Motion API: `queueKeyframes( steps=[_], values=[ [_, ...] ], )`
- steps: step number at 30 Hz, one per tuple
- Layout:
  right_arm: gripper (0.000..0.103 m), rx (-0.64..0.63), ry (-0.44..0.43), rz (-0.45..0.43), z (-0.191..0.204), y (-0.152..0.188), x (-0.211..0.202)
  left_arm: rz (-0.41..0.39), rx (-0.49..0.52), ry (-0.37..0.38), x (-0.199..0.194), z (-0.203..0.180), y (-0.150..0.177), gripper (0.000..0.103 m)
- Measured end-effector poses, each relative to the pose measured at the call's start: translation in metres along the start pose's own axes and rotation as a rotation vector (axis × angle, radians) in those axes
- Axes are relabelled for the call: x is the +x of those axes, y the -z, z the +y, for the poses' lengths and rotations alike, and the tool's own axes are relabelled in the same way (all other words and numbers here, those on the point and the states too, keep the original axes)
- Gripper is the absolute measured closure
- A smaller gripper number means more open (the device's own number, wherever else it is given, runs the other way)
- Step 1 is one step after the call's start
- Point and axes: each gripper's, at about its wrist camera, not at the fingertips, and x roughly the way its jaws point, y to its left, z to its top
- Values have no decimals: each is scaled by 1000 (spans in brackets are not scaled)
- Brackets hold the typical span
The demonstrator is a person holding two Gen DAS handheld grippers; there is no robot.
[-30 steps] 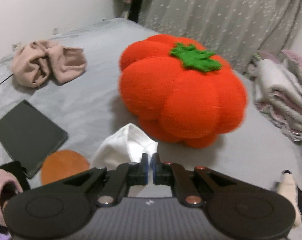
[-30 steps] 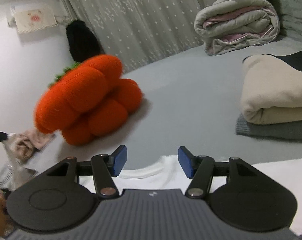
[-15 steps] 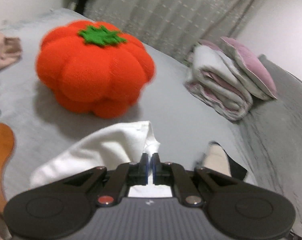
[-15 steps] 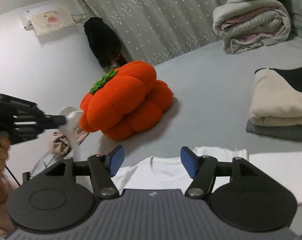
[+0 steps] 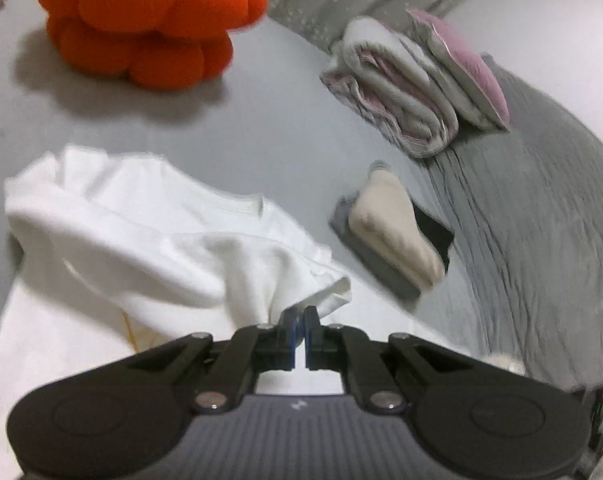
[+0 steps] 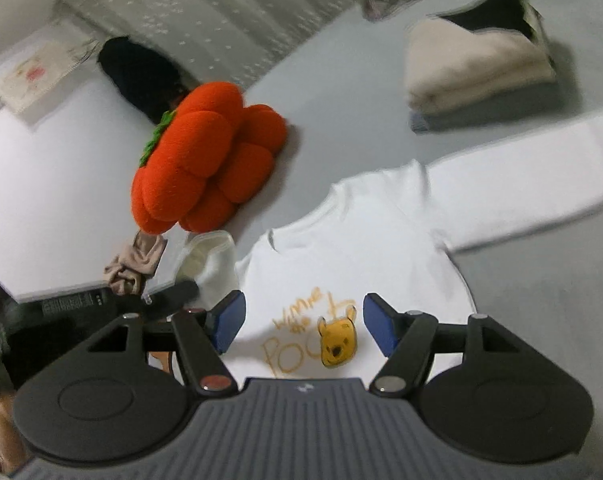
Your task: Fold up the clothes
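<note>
A white long-sleeved top (image 6: 353,264) is spread on a grey bed (image 5: 261,128), one sleeve being carried across it for folding.

The sleeve cuff (image 5: 321,292) is pinched between the pressed-together fingers of the left gripper (image 5: 300,322) and lifted over the chest, apparently to be laid inward. The right gripper (image 6: 303,326) is held above the chest print with fingers spread, gripping nothing. The other sleeve (image 6: 541,184) is left stretched out. A yellow bear face (image 6: 335,340) is printed there; blurred script beside it seems to read "Winnie the Pooh".
</note>
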Motion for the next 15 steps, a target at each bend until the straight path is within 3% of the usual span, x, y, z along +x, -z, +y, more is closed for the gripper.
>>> queueKeyframes(
  steps=[4, 6, 8, 13, 15],
  values=[
    [34, 76, 0, 10, -27, 11, 6, 50, 43, 31, 12, 19, 19, 95],
    [34, 118, 22, 44, -42, 15, 13, 27, 36, 38, 5, 31, 18, 84],
    [34, 134, 41, 82, -49, 15, 17, -35, 36, 25, -7, 45, 12, 66],
    [34, 57, 44, 85, -44, 9, 22, -229, 96, -97, -30, 82, 1, 64],
    [34, 38, 34, 97, -44, 12, 26, -230, 104, -191, -25, 96, -6, 65]
  ],
)
